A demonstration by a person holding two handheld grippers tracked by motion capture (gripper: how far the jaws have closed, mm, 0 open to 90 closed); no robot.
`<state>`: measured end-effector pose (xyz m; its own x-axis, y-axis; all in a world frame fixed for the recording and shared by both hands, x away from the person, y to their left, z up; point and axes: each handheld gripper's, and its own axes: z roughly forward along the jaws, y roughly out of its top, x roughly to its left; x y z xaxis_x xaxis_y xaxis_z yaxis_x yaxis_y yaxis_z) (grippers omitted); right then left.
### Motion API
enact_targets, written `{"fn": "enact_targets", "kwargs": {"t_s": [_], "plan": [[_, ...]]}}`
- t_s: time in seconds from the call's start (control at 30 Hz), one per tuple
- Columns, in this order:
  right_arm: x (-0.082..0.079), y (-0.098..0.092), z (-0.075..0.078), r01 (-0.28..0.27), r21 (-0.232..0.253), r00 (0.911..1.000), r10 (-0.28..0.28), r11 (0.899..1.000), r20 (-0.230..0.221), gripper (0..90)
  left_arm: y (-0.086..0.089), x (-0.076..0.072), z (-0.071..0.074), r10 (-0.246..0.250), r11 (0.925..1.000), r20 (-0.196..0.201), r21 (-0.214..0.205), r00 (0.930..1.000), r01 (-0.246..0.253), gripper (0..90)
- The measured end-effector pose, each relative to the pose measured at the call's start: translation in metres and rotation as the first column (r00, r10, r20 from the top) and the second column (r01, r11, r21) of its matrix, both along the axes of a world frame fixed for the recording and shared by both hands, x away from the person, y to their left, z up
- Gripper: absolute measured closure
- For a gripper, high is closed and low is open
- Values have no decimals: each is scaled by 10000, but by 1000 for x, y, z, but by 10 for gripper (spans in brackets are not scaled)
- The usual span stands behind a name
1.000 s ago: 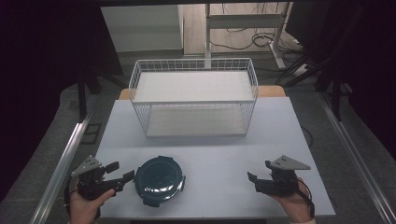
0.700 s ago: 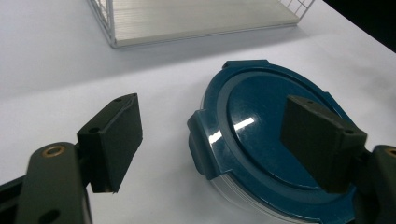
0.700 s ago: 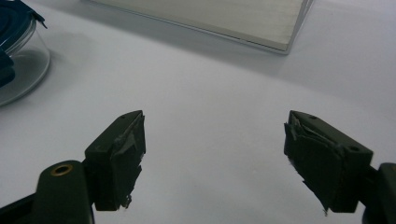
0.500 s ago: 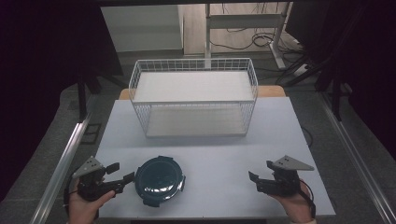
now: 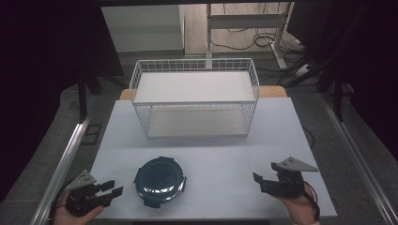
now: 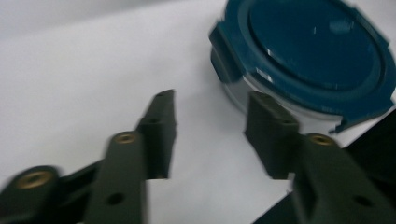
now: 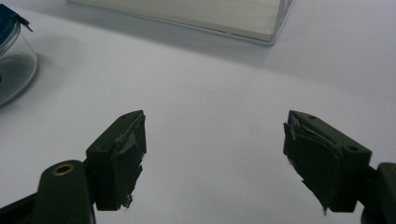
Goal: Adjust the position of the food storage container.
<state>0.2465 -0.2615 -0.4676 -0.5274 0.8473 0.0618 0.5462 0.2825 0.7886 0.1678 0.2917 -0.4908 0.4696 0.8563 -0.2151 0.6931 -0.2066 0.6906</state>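
A round clear container with a dark teal clip lid [image 5: 159, 181] sits on the white table [image 5: 211, 154] near its front edge. My left gripper [image 5: 114, 187] lies just left of it, pointing at it, at the table's front left corner. In the left gripper view its jaws [image 6: 211, 100] have just been closing and stand apart with nothing between them; the container [image 6: 308, 51] is beyond the right jaw. My right gripper [image 5: 265, 172] rests at the front right, open and empty [image 7: 215, 121], well apart from the container [image 7: 14, 60].
A white wire basket [image 5: 195, 96] stands at the back middle of the table, its base [image 7: 196, 14] ahead of the right gripper. Bare tabletop lies between the basket and both grippers. Metal rails run along both table sides.
The left gripper has slid a little toward the near left edge and its jaws have drawn closer together. The right gripper and the container have not moved.
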Motion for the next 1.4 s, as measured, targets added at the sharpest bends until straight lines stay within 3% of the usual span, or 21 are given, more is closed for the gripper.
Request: {"fn": "enact_targets", "kwargs": {"t_s": [0.1,0.17,0.3,0.57,0.83,0.93,1.1,1.4], "plan": [[0,0,0,-75,97,10000,75,9999,-55,211,-5,-1,-3,-313,9994,-332,149,9990,318,735],[0,-1,1,-35,173,10000,36,9998,-54,211,-12,-5,-6,-815,9961,-518,298,9953,831,841],[0,-1,0,86,120,9999,-84,9999,-108,212,-21,-9,-9,-1237,9908,-771,458,9893,1275,880],[1,-1,-2,138,-38,9997,-139,9999,-188,213,-39,-5,-15,-1624,9858,-1084,244,9807,1659,900],[1,0,-3,67,-17,9998,-67,10000,-171,213,-50,0,-18,-1651,9863,-1042,-202,9808,1639,900],[1,0,-4,61,-67,9998,-62,10000,-195,213,-57,1,-17,-1645,9857,-1050,205,9808,1675,900],[1,0,-4,95,-123,9997,-98,9999,-224,213,-55,1,-18,-1307,9912,-940,84,9870,1321,900],[1,1,-5,85,-143,9997,-88,9999,-232,213,-65,9,-17,-1490,9879,-964,280,9841,1523,900]]}}
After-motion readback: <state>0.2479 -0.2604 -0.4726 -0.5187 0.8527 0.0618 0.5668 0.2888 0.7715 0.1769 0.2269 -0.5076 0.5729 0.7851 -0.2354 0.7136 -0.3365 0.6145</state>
